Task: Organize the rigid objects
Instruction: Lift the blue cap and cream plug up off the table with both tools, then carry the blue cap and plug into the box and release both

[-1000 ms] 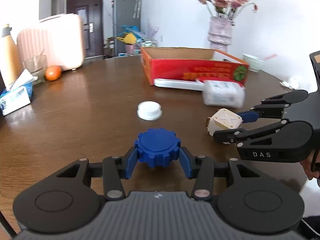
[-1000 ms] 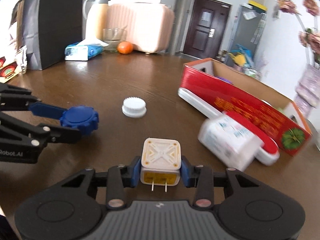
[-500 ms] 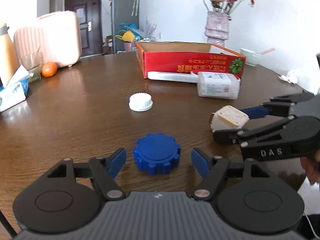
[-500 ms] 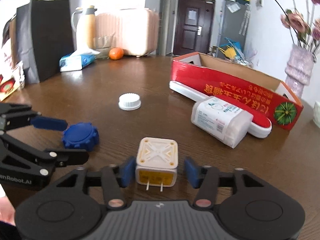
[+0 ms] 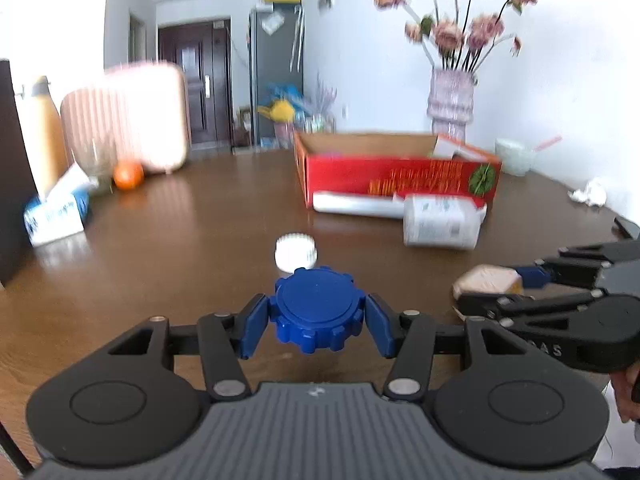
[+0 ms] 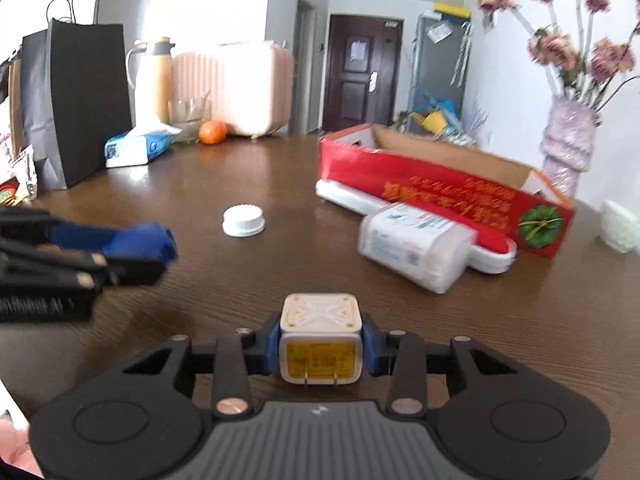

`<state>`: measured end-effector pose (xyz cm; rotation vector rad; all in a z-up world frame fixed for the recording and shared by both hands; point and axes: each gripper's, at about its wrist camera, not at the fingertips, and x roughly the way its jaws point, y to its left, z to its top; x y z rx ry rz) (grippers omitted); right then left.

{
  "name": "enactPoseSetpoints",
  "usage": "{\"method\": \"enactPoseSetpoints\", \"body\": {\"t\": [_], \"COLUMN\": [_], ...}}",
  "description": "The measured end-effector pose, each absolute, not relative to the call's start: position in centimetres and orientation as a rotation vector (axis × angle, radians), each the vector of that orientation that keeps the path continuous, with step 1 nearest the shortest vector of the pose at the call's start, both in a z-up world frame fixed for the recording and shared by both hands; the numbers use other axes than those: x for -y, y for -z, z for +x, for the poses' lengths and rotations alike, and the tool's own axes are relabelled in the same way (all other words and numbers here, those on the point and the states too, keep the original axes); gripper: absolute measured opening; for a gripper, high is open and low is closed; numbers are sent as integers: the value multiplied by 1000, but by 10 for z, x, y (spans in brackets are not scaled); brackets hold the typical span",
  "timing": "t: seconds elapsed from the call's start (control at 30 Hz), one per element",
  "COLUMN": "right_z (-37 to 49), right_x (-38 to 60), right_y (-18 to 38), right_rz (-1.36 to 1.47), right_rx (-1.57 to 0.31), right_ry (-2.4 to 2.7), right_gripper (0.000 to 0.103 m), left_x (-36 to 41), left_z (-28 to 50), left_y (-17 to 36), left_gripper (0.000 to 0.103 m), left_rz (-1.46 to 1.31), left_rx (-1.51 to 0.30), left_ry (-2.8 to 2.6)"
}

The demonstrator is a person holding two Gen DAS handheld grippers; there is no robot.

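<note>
Right gripper [image 6: 320,350], charger [image 6: 321,338] prongs camera-ward

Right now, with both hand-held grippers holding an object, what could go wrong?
1. The left hand-held gripper is closing on the blue knob; its round, ridged edge could slip out.
2. The right hand-held gripper, closing on the white plug adapter, is close beside the left; they might collide.

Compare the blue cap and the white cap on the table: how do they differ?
The blue cap is dark blue with chunky lobes; the white cap is finely ribbed. The blue cap sits between the left hand-held gripper pads, which are closing; the white cap lies free on the table. Both are round.
</note>
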<state>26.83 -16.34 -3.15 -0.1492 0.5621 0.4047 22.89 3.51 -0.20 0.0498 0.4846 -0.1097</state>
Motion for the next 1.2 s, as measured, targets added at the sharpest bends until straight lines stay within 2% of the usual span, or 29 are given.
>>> {"method": "enactPoseSetpoints", "body": {"t": [0.33, 0.73, 1.2], "right_z": [208, 116, 87], "right_x": [208, 212, 217], "right_y": [-4, -49, -69], "right_rz": [-115, -95, -77], "right_rx": [-406, -57, 55], "right_ry": [-245, -191, -151], "right_gripper": [38, 38, 38], "left_x": [-20, -12, -22], "left_z": [184, 96, 83], "left_y": [-31, -69, -90], "left_gripper": [54, 54, 54], "left_rz": [35, 47, -9], "left_rx": [-362, -168, -85], "left_ry": [112, 91, 117]}}
